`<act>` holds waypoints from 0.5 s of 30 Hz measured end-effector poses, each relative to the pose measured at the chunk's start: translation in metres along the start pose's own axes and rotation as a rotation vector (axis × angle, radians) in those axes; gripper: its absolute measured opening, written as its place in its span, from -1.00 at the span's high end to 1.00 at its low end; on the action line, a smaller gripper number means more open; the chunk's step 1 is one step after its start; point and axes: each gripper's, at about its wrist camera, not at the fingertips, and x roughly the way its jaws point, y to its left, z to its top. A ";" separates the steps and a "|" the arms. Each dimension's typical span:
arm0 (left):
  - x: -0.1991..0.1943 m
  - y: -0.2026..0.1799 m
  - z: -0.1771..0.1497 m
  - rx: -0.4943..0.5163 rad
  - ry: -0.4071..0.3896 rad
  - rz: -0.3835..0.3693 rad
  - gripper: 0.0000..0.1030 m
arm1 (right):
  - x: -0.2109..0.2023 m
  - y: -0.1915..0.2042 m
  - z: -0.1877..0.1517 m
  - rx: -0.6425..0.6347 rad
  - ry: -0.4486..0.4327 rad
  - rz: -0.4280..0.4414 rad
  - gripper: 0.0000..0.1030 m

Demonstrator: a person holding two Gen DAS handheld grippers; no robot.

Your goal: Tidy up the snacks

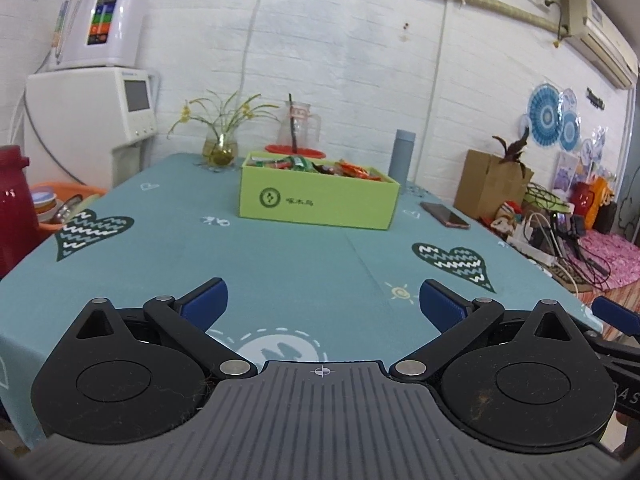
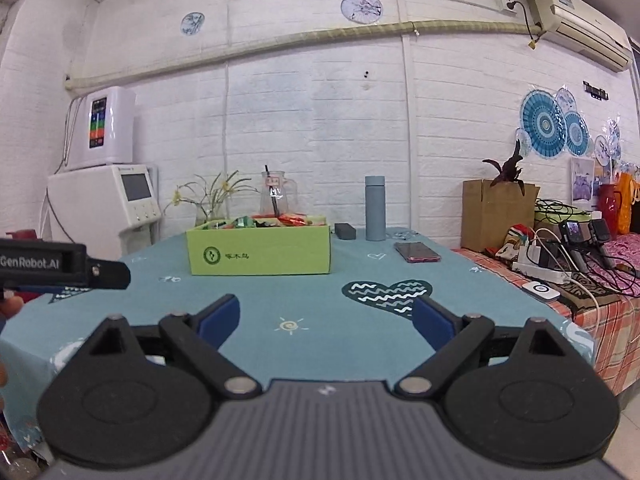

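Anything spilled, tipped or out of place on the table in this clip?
Nothing stands out. The green box sits flat with snack packets inside, the bottle stands upright, and the phone lies flat. Left gripper and right gripper are open and empty.

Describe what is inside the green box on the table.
The green box holds a heap of snack packets in green, orange and red wrappers. Its walls hide everything below the top layer.

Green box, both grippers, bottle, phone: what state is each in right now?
green box: open-topped, snack packets inside, flat on the tablecloth
left gripper: open, empty, above the table
right gripper: open, empty, above the table
grey bottle: upright, capped
phone: lying flat, screen dark
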 end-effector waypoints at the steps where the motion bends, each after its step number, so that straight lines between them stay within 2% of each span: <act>1: 0.002 0.000 -0.001 0.006 0.001 0.003 -0.79 | -0.001 -0.002 0.001 0.012 -0.004 0.015 -0.81; 4: 0.004 -0.002 -0.002 0.007 0.016 -0.004 -0.79 | -0.004 -0.003 0.004 0.042 -0.006 0.042 -0.81; 9: 0.005 -0.007 -0.006 0.036 0.025 -0.004 -0.79 | -0.012 0.000 0.009 0.064 -0.028 0.027 -0.81; 15: 0.003 -0.009 -0.007 0.040 0.024 -0.015 -0.75 | -0.016 0.002 0.012 0.089 -0.028 0.051 -0.81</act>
